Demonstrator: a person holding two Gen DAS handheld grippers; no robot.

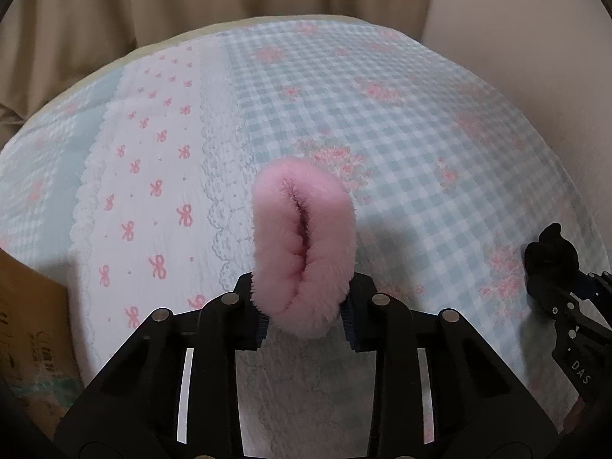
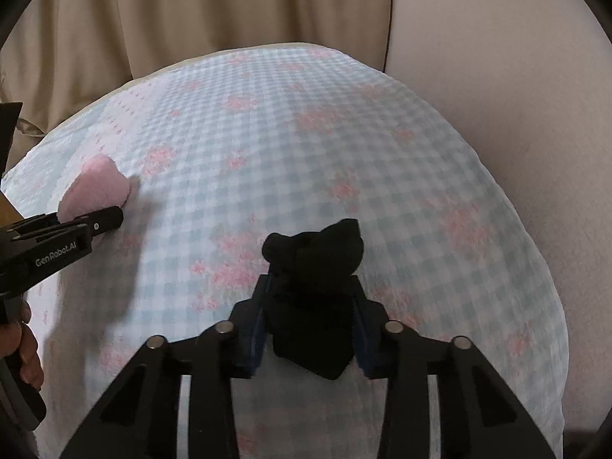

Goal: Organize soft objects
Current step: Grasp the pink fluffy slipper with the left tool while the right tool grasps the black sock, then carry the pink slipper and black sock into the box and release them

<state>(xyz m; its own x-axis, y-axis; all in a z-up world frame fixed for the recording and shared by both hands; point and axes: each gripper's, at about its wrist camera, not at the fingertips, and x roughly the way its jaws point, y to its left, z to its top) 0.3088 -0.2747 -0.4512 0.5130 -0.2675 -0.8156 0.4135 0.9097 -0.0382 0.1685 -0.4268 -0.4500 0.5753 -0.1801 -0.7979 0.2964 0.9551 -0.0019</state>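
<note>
1. We hold a soft thing in each tool above the bed (image 1: 382,122), whose quilt is blue gingham with pink bows and flowers.
2. Our left tool (image 1: 304,306) is closed on a pink fluffy bundle (image 1: 302,244), folded or rolled into a loop; its jaws pinch the near end, so the rest stands out ahead of the fingers and clear of the quilt.
3. Our right tool (image 2: 310,329) is closed on a black bundle (image 2: 313,287), which looks like rolled socks, though we cannot be sure; it is squeezed between blue pads (image 2: 254,338).
4. We judge that both items are lifted together so each can be carried to its place in one trip.
5. A cardboard box (image 1: 26,329) sits at the near left edge of the bed and may be the destination; its print is too blurred to read.
6. Legible writing: "GenRobot.AI" on the left tool's side in the right wrist view, and "DAS" on the right tool in the left wrist view.
7. Beige curtains (image 2: 191,19) hang beyond the far end of the bed.
</note>
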